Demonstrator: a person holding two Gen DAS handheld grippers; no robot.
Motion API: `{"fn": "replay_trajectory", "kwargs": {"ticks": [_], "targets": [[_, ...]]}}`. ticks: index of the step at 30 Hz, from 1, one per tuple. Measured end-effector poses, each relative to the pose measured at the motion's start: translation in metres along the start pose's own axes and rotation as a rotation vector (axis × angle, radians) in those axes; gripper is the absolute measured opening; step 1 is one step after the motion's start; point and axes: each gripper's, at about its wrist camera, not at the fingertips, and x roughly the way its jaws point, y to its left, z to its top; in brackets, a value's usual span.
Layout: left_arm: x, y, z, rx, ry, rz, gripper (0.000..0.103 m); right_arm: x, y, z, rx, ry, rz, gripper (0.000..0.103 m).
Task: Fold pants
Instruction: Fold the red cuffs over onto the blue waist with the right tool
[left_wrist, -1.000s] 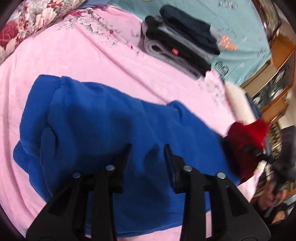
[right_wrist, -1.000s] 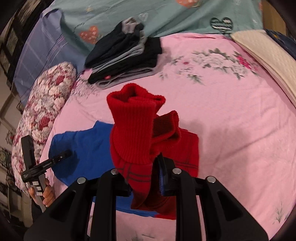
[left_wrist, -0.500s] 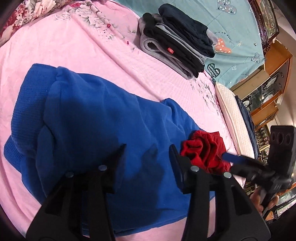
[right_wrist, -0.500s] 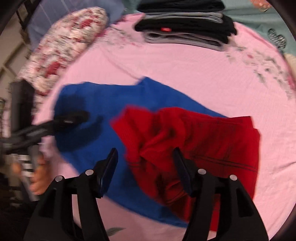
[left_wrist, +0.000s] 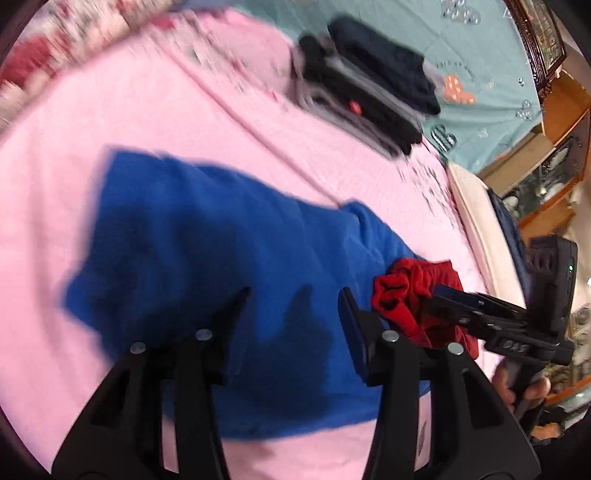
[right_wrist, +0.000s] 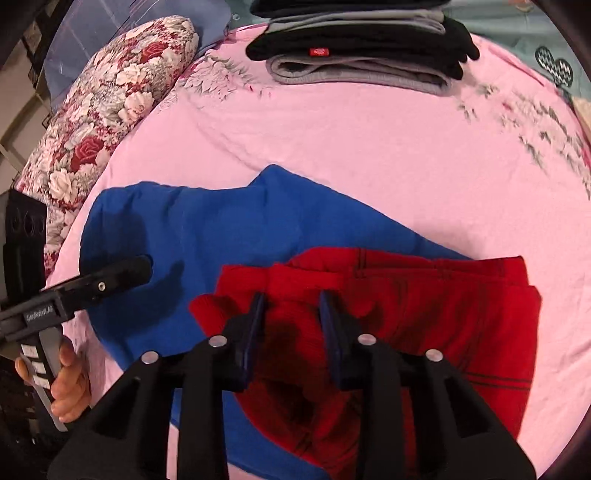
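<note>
Your right gripper (right_wrist: 291, 325) and left gripper (left_wrist: 295, 317) both hover with fingers apart. The red pants (right_wrist: 424, 314) look soft and probably thick; pinch the cuff bunched just ahead.

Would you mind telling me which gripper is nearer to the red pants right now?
Right. The right gripper hangs open directly over the red pants, fingers straddling the bunched end. The left gripper is open over the blue pants, beside the red ones.
</note>
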Motion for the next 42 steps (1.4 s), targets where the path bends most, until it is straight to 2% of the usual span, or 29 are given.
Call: {"fn": "replay_trajectory", "kwargs": {"ticks": [1, 3, 4, 5, 8, 10, 13, 15, 17, 19, 23, 25, 26, 30, 31, 32, 33, 34, 37, 42], "targets": [[-0.031, 0.001, 0.000, 0.013, -0.080, 0.070, 0.067, -0.010, -0.002, -0.002, 0.005, -0.011, 0.014, 0.053], [-0.069, 0.008, -0.002, -0.011, -0.162, 0.169, 0.089, -0.036, -0.011, -0.010, 0.014, -0.068, 0.015, 0.056], [-0.087, 0.016, -0.003, -0.046, -0.186, 0.200, 0.089, -0.050, -0.018, -0.016, 0.028, -0.100, 0.008, 0.056], [-0.099, 0.024, -0.005, -0.087, -0.183, 0.188, 0.089, -0.060, -0.026, -0.022, 0.052, -0.123, 0.013, 0.058], [-0.105, 0.048, -0.014, -0.228, -0.115, 0.047, 0.089, -0.080, -0.050, -0.044, 0.152, -0.167, 0.087, 0.066], [-0.094, 0.052, -0.017, -0.276, -0.068, 0.022, 0.089, -0.081, -0.061, -0.053, 0.195, -0.161, 0.123, 0.066], [-0.065, 0.058, -0.021, -0.349, 0.014, 0.055, 0.087, -0.083, -0.070, -0.067, 0.220, -0.145, 0.139, 0.066], [-0.042, 0.062, -0.024, -0.396, 0.085, 0.016, 0.087, -0.085, -0.070, -0.071, 0.220, -0.140, 0.151, 0.066], [-0.028, 0.065, -0.026, -0.406, 0.109, 0.023, 0.087, -0.091, -0.074, -0.082, 0.219, -0.142, 0.156, 0.066], [-0.022, 0.065, -0.021, -0.399, 0.097, 0.029, 0.087, -0.095, -0.079, -0.090, 0.227, -0.153, 0.159, 0.066], [-0.006, 0.064, -0.006, -0.401, 0.115, -0.022, 0.087, -0.093, -0.091, -0.099, 0.275, -0.156, 0.166, 0.066], [-0.001, 0.060, -0.001, -0.380, 0.116, -0.033, 0.098, -0.091, -0.094, -0.100, 0.291, -0.153, 0.170, 0.066], [0.004, 0.056, 0.002, -0.366, 0.115, -0.040, 0.100, -0.090, -0.094, -0.100, 0.295, -0.152, 0.171, 0.066], [0.014, 0.053, 0.010, -0.327, 0.096, -0.075, 0.101, -0.088, -0.093, -0.099, 0.294, -0.143, 0.167, 0.066], [0.014, 0.054, 0.011, -0.336, 0.082, -0.085, 0.095, -0.087, -0.092, -0.098, 0.292, -0.140, 0.164, 0.066], [0.013, 0.057, 0.011, -0.345, 0.065, -0.062, 0.080, -0.085, -0.090, -0.097, 0.291, -0.136, 0.161, 0.066], [0.015, 0.060, 0.010, -0.350, 0.068, -0.012, 0.030, -0.083, -0.088, -0.096, 0.287, -0.130, 0.158, 0.066], [0.021, 0.065, 0.009, -0.357, 0.088, 0.005, 0.020, -0.082, -0.086, -0.095, 0.284, -0.125, 0.155, 0.066], [0.017, 0.075, 0.003, -0.403, 0.044, -0.059, 0.019, -0.078, -0.082, -0.092, 0.279, -0.114, 0.150, 0.066], [-0.002, 0.051, 0.001, -0.294, -0.045, -0.008, 0.017, -0.066, -0.066, -0.080, 0.257, -0.075, 0.126, 0.066]]}}
